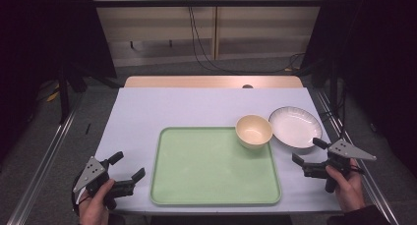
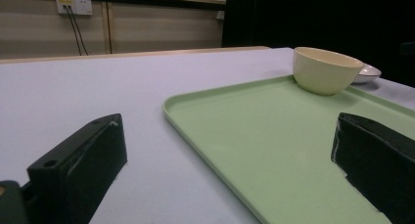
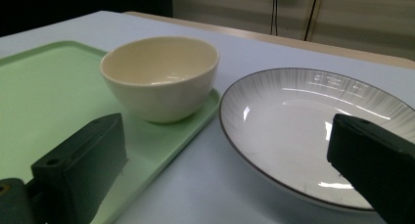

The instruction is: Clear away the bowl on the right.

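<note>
Holding both grippers low at the near table edge, jaws spread wide, nothing gripped. L gripper sits on the bare table just left of the green tray; R gripper sits right of the tray, just near of the plate.

Layout, per high view:
- Tray: centred on the table, long side toward me. Surface bare except for the bowl.
- Bowl: cream, upright, empty, on the tray's far-right corner, close to the rim.
- Plate: white w/ grey streaked rim, flat on the table off the tray, just beside the bowl's right side. Apart or touching: cannot tell.

R gripper view: my jaws frame the bowl and the plate; the near plate rim lies between them. Judgement: the R side is staged for the plate since it is the nearest item, and the wide jaw setting suits straddling a thin rim.

L gripper view: jaws straddle the tray's near-left edge, bowl well apart at the far end. Judgement: the L side is parked clear, poss. to steady the tray.

Likely next op: plate onto tray. Caution: shallow glazed rim may slip; bowl stands close to the approach path.
</note>
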`<state>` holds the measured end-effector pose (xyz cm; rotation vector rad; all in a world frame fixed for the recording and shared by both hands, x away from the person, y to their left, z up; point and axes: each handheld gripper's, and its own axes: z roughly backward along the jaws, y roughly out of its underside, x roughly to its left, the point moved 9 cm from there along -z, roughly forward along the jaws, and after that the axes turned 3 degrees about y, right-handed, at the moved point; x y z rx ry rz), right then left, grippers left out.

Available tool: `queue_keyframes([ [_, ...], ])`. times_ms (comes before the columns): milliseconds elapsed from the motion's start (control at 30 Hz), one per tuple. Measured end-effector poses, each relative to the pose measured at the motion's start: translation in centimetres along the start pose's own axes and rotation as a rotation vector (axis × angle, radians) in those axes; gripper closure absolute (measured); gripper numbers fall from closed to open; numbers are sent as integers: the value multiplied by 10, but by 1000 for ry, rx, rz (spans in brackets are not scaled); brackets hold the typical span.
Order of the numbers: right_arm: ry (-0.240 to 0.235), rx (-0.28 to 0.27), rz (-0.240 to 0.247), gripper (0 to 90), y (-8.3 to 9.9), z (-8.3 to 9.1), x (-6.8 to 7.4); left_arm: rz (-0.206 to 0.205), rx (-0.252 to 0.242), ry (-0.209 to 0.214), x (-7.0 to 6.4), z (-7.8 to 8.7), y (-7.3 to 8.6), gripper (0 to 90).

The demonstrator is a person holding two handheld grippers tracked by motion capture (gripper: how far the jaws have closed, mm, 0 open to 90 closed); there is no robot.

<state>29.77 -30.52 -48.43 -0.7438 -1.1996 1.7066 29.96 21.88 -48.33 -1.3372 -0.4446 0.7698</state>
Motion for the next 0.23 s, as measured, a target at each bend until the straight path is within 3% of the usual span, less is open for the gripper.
queue_keyframes([
  [233, -26, 22, 3, 4, 8, 10, 7, 9, -5, 2, 1, 0, 0, 0],
])
